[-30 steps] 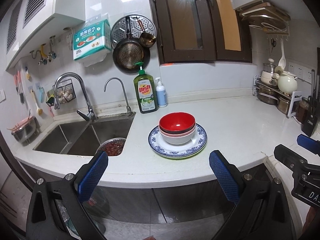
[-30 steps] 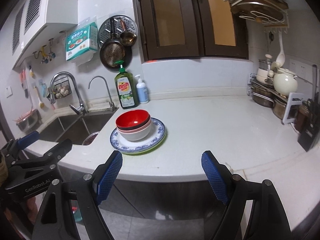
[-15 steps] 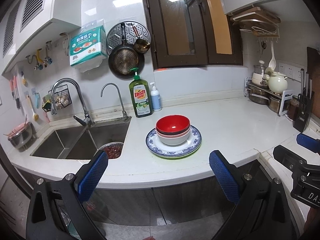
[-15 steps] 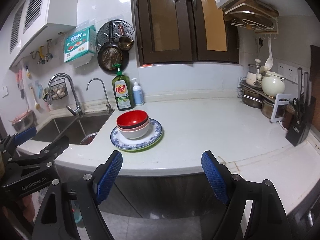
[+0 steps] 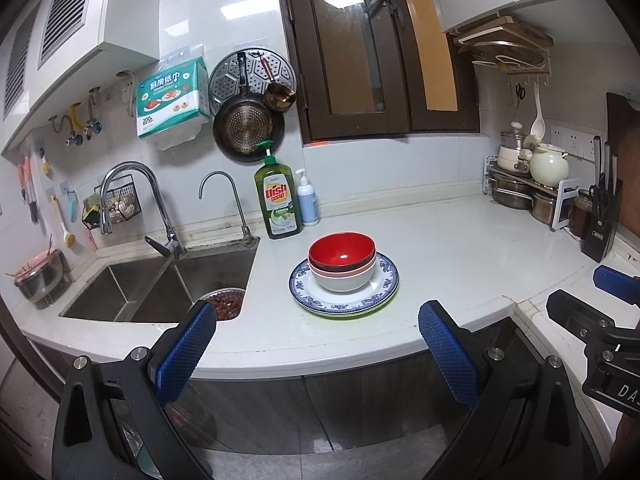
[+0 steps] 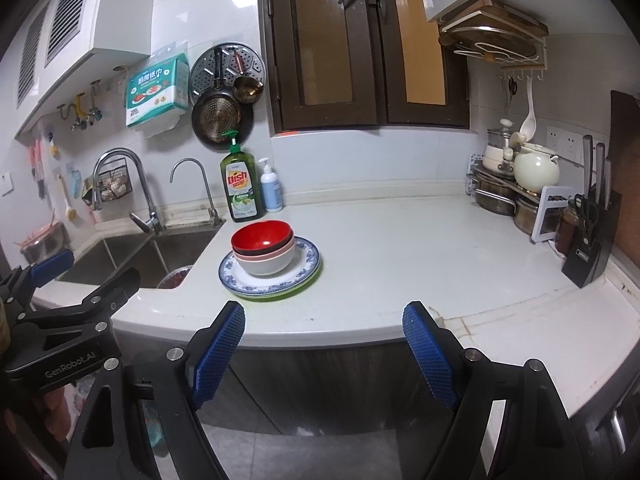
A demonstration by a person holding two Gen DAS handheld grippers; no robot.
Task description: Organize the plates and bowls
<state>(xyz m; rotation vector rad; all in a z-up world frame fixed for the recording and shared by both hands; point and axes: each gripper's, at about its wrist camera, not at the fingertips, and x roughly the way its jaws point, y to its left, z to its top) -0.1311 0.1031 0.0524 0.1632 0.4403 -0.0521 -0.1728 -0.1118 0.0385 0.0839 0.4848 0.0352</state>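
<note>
Red bowl (image 5: 342, 249): glossy, smooth, lacquer-like. Blue-patterned plate (image 5: 380, 280): glazed ceramic. Countertop (image 5: 440, 248): white, polished, stone-like, with stained seams at 4 o'clock. Sink (image 5: 160, 280): brushed stainless steel at 9 o'clock. Gripper pads (image 6: 218, 356): blue, knurled rubber. Window frame (image 6: 368, 40): dark varnished wood at 12 o'clock.

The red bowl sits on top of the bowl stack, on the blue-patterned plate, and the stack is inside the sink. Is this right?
Not quite. The red bowl tops the stack on the blue-patterned plate, but the stack stands on the white counter, beside the sink. The left wrist view shows it.
</note>
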